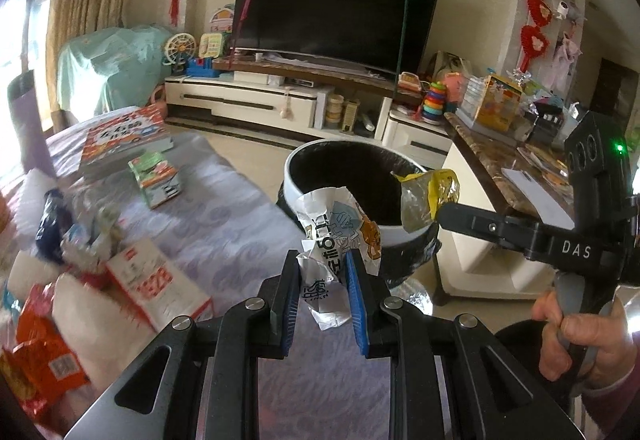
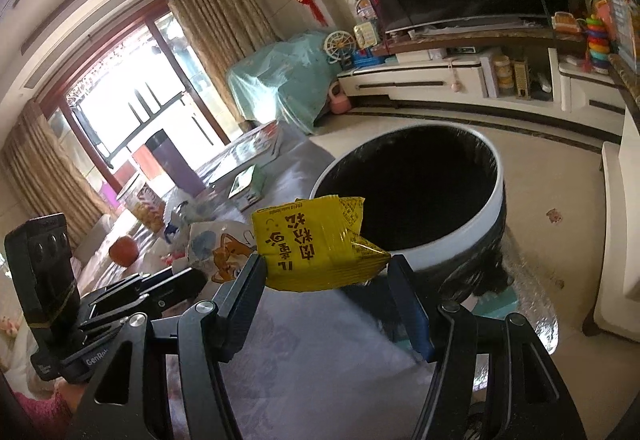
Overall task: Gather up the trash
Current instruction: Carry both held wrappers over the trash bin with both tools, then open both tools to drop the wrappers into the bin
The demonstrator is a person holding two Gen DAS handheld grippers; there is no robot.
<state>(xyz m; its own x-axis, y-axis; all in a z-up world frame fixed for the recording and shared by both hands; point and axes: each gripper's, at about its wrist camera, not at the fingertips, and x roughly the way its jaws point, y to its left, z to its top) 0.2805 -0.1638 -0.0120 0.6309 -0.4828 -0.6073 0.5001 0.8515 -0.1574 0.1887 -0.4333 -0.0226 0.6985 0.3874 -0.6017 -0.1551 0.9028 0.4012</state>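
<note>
The left gripper (image 1: 324,294) pinched a crumpled white paper wrapper (image 1: 338,236) between its blue pads, the wrapper standing roughly upright with its long axis running up from the jaws toward the near rim of the trash bin (image 1: 298,160). The right gripper (image 2: 326,290) clamped a yellow snack packet (image 2: 316,244) at its lower edge, jaws about half spread around it; the packet lay broadside, long axis across the jaws, one pointed corner reaching toward the bin's white rim (image 2: 498,200). Both pieces hung just short of the bin's dark, bag-lined mouth, the packet partly covering its near edge. The bin stood off the far right corner of the lavender-covered table (image 1: 224,216). Along the table's left edge lay more litter: an orange wrapper (image 1: 40,356), a red-and-white carton (image 1: 160,280) and a small green box (image 1: 154,176), with a large picture book (image 1: 122,138) at the far left corner. Behind the bin stood a television (image 1: 332,16) on a low white cabinet (image 1: 248,96)
</note>
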